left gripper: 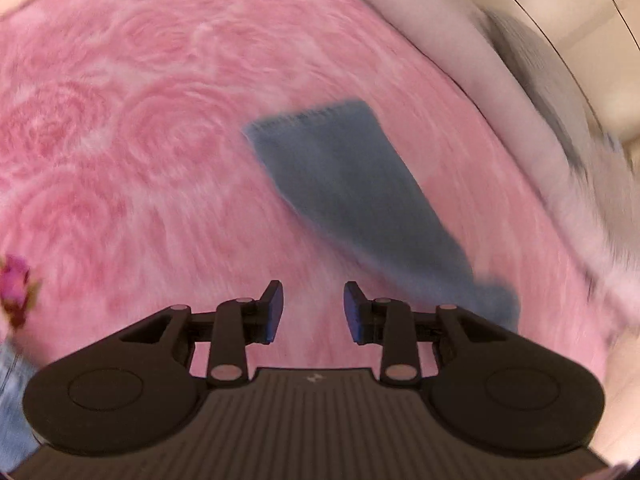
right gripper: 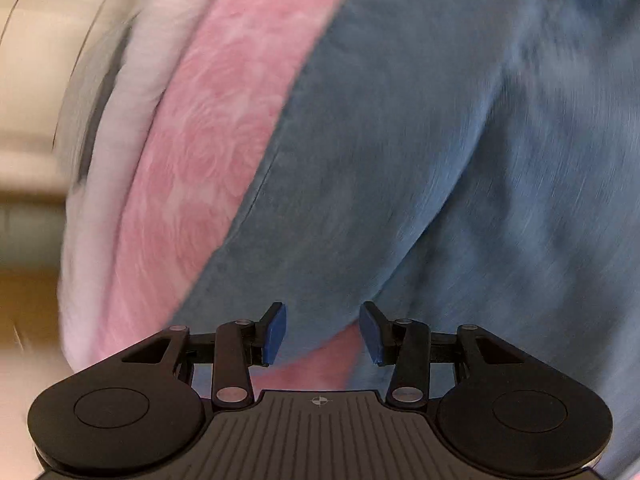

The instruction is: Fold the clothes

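Note:
A blue garment lies on a pink rose-patterned blanket (left gripper: 120, 140). In the left wrist view one long flat part of the garment (left gripper: 348, 184), with a stitched hem at its far end, stretches away to the upper left. My left gripper (left gripper: 314, 308) hovers open above bare blanket just left of that part, with nothing between its fingers. In the right wrist view the blue garment (right gripper: 440, 140) fills most of the frame in soft folds. My right gripper (right gripper: 322, 330) is open, right over the garment's lower edge, where a bit of pink blanket (right gripper: 200, 128) shows. Both views are motion-blurred.
The blanket's pale edge (left gripper: 472, 40) runs along the right, with a cream floor or wall (left gripper: 580, 20) beyond. A magenta and green object (left gripper: 16, 284) shows at the left edge, light blue denim (left gripper: 12, 392) below it. In the right wrist view the pale edge (right gripper: 100, 160) drops off to the left.

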Available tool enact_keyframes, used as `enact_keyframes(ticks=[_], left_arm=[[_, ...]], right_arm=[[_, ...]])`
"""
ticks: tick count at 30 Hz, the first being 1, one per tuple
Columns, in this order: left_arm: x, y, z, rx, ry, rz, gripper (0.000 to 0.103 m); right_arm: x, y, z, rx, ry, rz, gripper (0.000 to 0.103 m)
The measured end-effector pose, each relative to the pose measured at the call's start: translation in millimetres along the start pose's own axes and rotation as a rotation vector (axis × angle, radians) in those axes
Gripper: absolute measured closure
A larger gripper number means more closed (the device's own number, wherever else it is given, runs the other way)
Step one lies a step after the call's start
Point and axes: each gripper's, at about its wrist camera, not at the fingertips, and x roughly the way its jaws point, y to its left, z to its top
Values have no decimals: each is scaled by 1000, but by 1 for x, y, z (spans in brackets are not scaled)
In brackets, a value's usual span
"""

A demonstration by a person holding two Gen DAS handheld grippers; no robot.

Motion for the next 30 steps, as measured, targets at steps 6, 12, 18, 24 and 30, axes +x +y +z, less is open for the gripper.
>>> enact_keyframes(ticks=[6,12,18,24,30], left_arm=[[43,36,62,-220,2,-79,75],[61,28,79,-176,-7,-88,103],[-61,-16,123,-207,-173,-402,103],[-64,-115,197,-52,-306,-314,93],[35,-110,188,1,-62,-9,90]], right_arm=[[9,7,-6,89,-87,-41,58],[16,14,-10,163,-166,-76,58],[5,20,0,147,-197,-76,58],[-6,27,10,130,-228,-76,58],[-7,23,9,126,-223,-96,58]])
